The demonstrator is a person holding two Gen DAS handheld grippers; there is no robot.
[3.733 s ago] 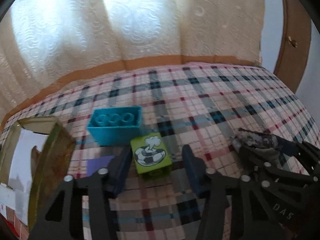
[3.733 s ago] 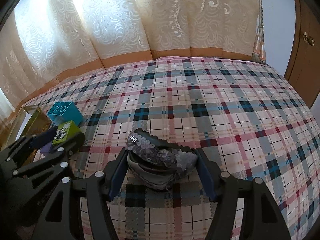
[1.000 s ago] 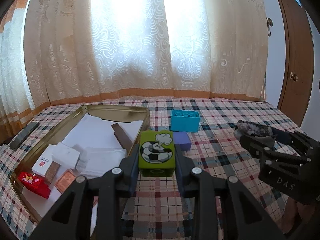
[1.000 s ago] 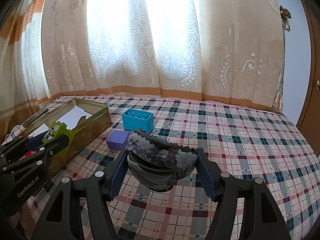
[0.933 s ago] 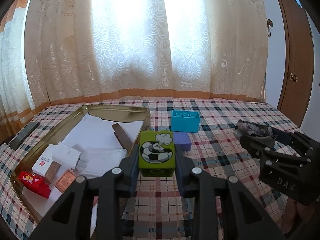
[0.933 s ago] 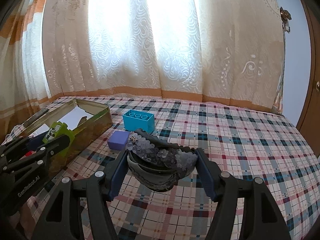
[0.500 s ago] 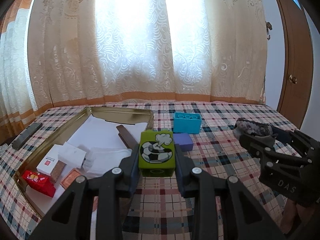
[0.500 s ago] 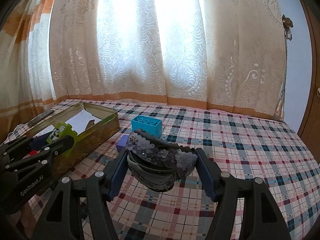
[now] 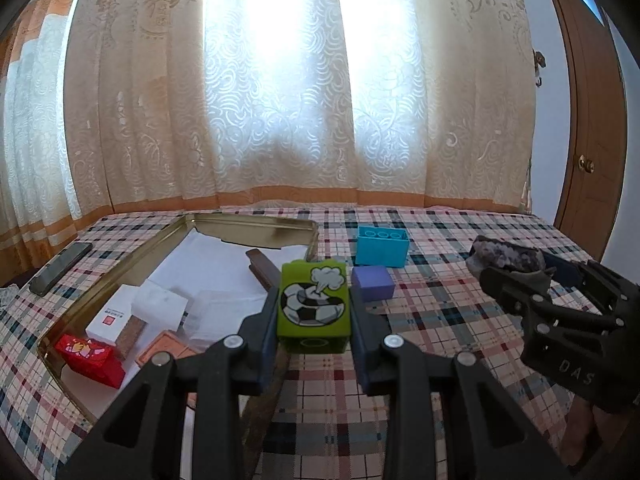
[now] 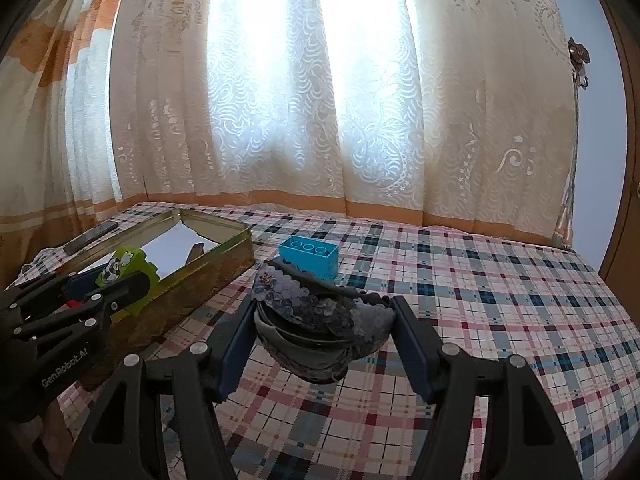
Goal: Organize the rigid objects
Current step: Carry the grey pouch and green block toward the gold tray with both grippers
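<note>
- Between my left gripper's (image 9: 314, 316) pads sat the green block (image 9: 313, 304), clamped above the checked cloth (image 9: 440, 320) beside the tin (image 9: 120, 264).
- My right gripper (image 10: 322, 334) gripped a sequined shoe (image 10: 320, 312); it hid the purple cube.

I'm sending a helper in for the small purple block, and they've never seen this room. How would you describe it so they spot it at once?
Start at the open gold tin on the plaid cloth. Just past its right corner stands a turquoise brick with round holes on top. The purple block sits on the cloth just in front of that brick: smaller, plain, with no holes or picture.
</note>
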